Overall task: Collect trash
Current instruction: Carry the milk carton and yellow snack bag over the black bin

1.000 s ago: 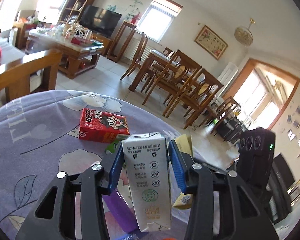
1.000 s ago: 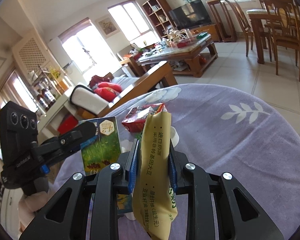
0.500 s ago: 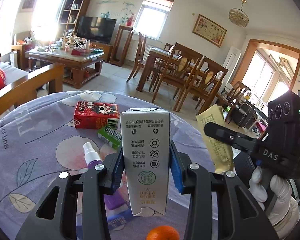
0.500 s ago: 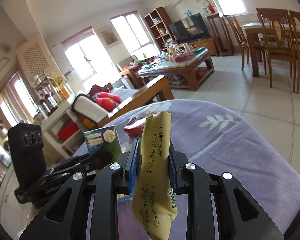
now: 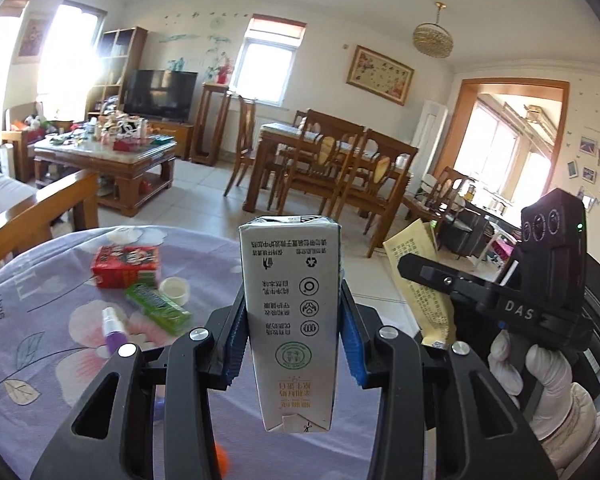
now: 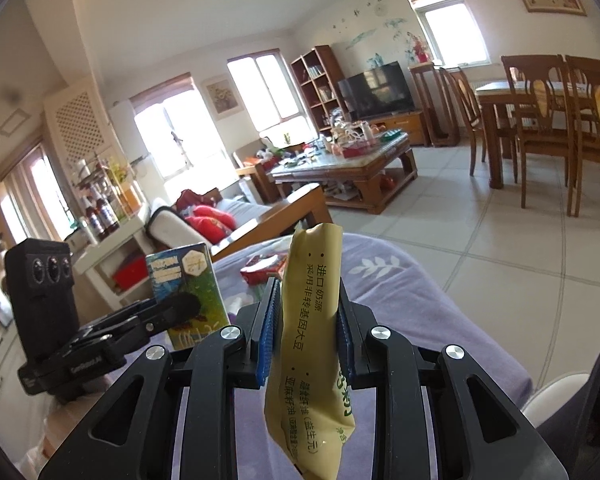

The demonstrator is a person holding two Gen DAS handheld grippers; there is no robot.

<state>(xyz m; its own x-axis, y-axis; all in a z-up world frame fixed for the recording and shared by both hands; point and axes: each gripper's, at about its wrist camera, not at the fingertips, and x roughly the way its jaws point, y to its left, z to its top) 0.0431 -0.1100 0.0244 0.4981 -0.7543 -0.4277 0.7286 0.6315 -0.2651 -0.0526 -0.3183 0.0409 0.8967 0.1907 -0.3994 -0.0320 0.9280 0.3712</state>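
Left gripper clamps upright milk carton; right gripper pinches limp yellow sachet. Both lifted above table's near edge. We judge: carry steadily, keep grips firm.

The left gripper is matt black plastic with bright metal screws and ribbed blue pads, and it clasps a milk carton of smooth, faintly glossy coated card; the right gripper is of the same make, and its sachet is crinkled yellow film with a soft sheen; the hand behind it wears a white knitted cloth glove. The tablecloth is matt woven purple fabric with printed flowers; on it the red box looks like glossy printed card, the green pack shiny wrapper, the spray bottle smooth plastic; the chairs are varnished wood and the floor is smooth pale tile.
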